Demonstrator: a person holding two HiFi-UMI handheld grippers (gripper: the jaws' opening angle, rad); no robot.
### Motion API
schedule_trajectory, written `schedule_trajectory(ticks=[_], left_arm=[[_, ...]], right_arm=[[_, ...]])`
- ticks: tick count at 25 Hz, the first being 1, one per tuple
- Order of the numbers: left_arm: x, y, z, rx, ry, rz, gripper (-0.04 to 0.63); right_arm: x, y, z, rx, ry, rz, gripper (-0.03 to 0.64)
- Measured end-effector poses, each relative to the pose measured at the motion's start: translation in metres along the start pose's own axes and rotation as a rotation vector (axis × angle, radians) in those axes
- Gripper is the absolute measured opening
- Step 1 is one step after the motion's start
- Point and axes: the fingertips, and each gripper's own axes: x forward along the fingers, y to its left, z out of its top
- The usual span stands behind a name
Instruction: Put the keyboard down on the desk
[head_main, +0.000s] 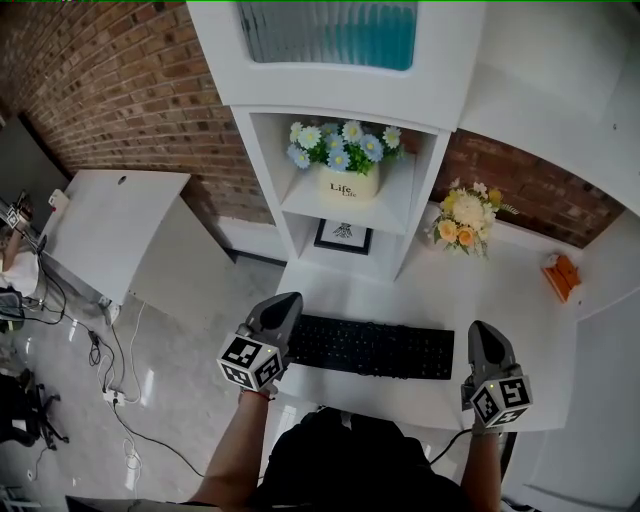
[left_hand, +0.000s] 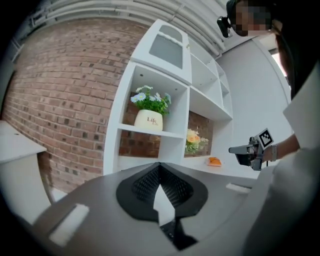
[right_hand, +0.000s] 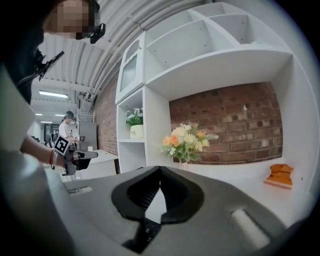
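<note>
Brick wall (head_main: 120, 90) stands behind a white shelf unit (head_main: 420, 190), and in front of it is the white table (head_main: 520, 300). On the table the black keyboard (head_main: 372, 347) lies flat, with its long side along the near edge. The left tool (head_main: 284, 302) is at the left end of the keyboard and the right tool (head_main: 483, 330) is at its right end. On both tools the jaws are pressed together and hold nothing; only a small piece of the keys shows below them. A white flower pot (head_main: 347, 182) stands on the shelf and a framed picture (head_main: 343, 236) below it. A bouquet (head_main: 465, 222) and a small orange thing (head_main: 560, 275) stand further back on the table.
</note>
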Motion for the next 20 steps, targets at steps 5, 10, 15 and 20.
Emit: schedule_trajectory(ticks=[5,10,15,20], left_arm=[[0.001,-0.002,0.025,-0.014,-0.072,0.009,0.000],[0.001,-0.010,0.042,-0.003,-0.123,0.010,0.000],[-0.001,-0.015,0.049,-0.005,-0.155,0.017,0.000],[-0.005,-0.015,0.054,-0.006,-0.181,0.030,0.000]], right_arm=[[-0.005,0.000,0.024,-0.037,-0.049,-0.001,0.000],[-0.009,0.007,0.041,-0.056,-0.073,0.011,0.000],[-0.015,0.011,0.047,-0.063,-0.090,0.011,0.000],[-0.018,0.009,0.044,-0.070,-0.099,0.018,0.000]])
